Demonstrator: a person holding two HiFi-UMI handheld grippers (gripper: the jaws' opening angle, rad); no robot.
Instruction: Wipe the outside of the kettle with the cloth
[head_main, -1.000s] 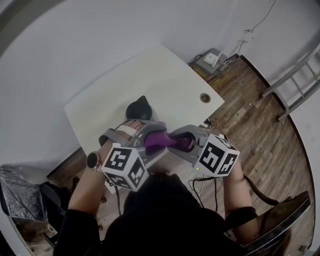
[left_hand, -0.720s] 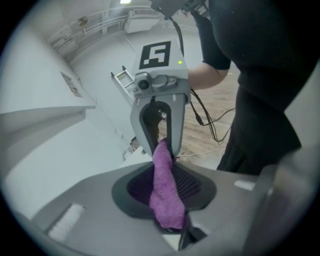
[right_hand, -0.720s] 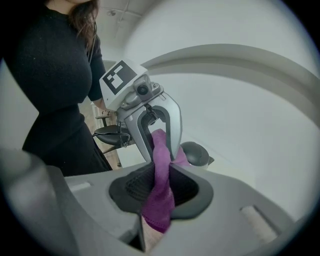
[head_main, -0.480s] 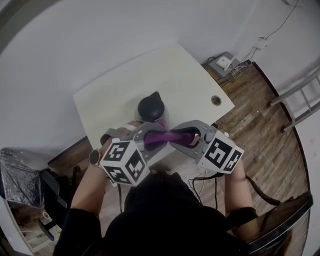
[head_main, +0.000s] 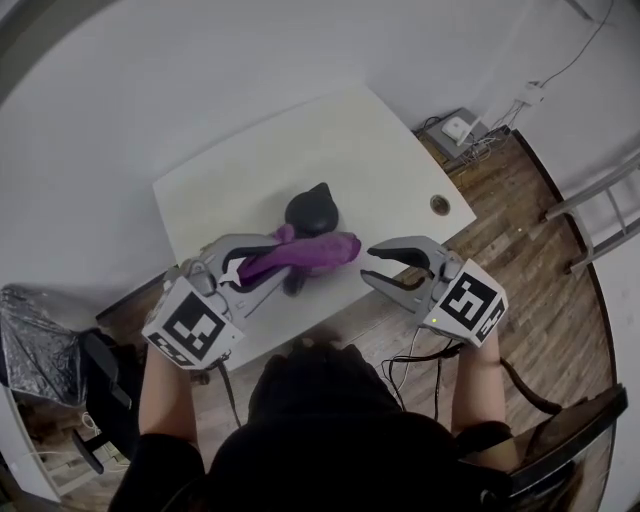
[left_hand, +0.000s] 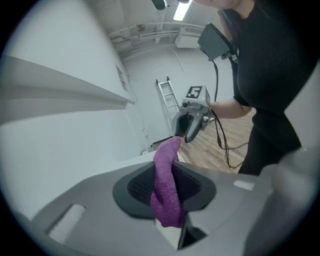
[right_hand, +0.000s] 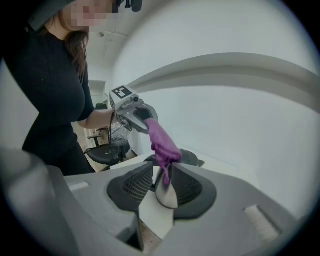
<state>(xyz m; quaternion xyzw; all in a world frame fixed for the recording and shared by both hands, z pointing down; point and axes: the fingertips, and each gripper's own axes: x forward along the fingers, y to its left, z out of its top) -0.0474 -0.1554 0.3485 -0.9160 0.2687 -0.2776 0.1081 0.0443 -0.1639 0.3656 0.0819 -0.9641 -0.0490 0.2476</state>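
Observation:
The purple cloth (head_main: 305, 254) hangs out of my left gripper (head_main: 268, 262), which is shut on one end of it; its jaws have just been closing on it. In the left gripper view the cloth (left_hand: 167, 190) is pinched between the pads. The black kettle (head_main: 312, 208) stands on the white table (head_main: 300, 140) just behind the cloth, partly hidden by it. My right gripper (head_main: 370, 264) is to the right of the cloth's free end, open with nothing between its jaws, which have just been opening. In the right gripper view the cloth (right_hand: 162, 142) dangles in front of the kettle (right_hand: 191, 157).
A round cable hole (head_main: 438, 205) sits near the table's right corner. A white box with cables (head_main: 458, 128) lies on the wooden floor beyond it. A ladder (head_main: 600, 190) leans at the right, and a black chair (right_hand: 102, 155) stands behind the person.
Both grippers held the cloth between them before. The right gripper has let go and its jaws are wider. The left gripper has drawn away to the left, carrying the cloth.

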